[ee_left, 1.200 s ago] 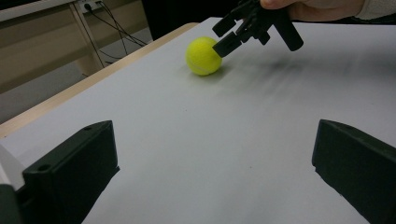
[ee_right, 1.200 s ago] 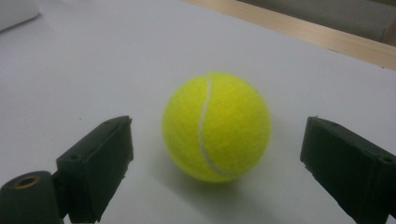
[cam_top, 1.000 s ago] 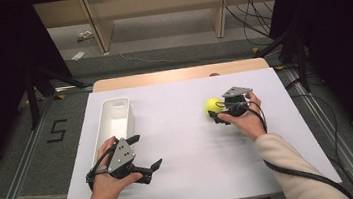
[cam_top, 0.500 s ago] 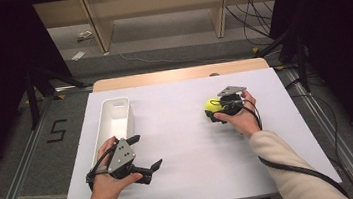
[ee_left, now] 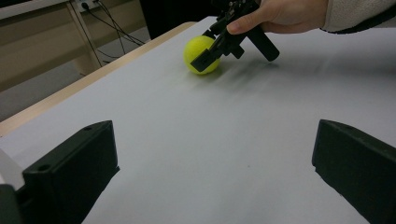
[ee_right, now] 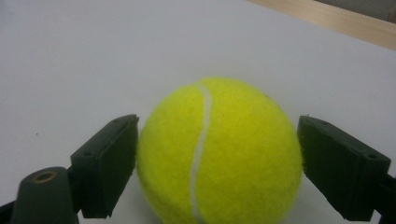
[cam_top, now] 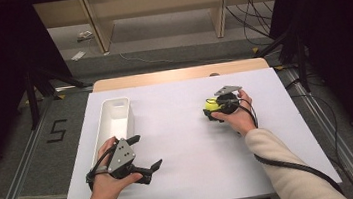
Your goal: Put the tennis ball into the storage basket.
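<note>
A yellow tennis ball (ee_right: 219, 154) rests on the white table top (cam_top: 184, 144) at the right. My right gripper (cam_top: 214, 109) is shut on it: in the right gripper view a black pad (ee_right: 109, 163) presses each side of the ball. The left gripper view shows the same tennis ball (ee_left: 200, 50) far off, with my right gripper (ee_left: 219, 44) over it. My left gripper (cam_top: 143, 156) hovers low over the near left of the table. It is open, and nothing lies between its fingers (ee_left: 70, 172).
A long white tray (cam_top: 114, 117) lies lengthwise at the left, just beyond my left hand. A wooden strip (cam_top: 181, 73) runs along the table's far edge. Cables trail from both grippers toward the person.
My right gripper slid left onto the tennis ball and its jaws came in against the ball's sides. The left gripper has stayed where it was.
</note>
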Tool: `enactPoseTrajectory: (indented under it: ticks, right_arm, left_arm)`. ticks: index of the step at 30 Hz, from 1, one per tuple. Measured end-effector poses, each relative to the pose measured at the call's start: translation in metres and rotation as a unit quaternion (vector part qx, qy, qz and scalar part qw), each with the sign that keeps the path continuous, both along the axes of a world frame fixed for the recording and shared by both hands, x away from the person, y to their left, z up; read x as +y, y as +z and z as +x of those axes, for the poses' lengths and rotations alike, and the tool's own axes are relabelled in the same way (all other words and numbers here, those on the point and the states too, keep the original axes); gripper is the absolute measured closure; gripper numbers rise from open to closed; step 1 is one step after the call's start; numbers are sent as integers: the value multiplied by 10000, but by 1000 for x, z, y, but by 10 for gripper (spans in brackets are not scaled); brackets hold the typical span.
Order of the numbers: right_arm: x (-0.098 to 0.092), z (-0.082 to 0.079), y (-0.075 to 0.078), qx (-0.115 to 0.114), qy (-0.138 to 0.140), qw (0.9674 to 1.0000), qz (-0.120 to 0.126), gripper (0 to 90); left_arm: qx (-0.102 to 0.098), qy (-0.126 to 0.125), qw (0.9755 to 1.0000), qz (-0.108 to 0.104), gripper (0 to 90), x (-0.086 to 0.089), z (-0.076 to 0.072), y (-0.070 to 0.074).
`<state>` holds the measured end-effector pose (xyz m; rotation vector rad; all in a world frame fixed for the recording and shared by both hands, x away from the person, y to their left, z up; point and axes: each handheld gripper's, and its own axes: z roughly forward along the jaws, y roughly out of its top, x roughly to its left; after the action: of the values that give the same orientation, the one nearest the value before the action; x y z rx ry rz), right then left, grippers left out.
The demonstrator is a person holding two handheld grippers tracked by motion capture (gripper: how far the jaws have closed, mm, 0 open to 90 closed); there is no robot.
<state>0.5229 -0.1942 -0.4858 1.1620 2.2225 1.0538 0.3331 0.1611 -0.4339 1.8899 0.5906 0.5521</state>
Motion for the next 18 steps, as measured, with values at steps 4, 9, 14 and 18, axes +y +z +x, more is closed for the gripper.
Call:
enactPoseTrajectory:
  ticks: [4,9,14,18]
  right_arm:
    - [-1,1,-1,8,-19,10000,-30,175]
    - [-1,1,-1,9,-34,10000,70,249]
    - [-1,0,-1,-24,0,10000,40,262]
    - [-2,1,-1,-21,-11,10000,73,263]
  left_arm:
    - [11,1,10000,-21,0,-1,-1,0]
    - [4,4,10000,-16,0,0,0,0]
    - [6,5,10000,-22,0,-1,-1,0]
    - [6,9,10000,-25,0,-1,-1,0]
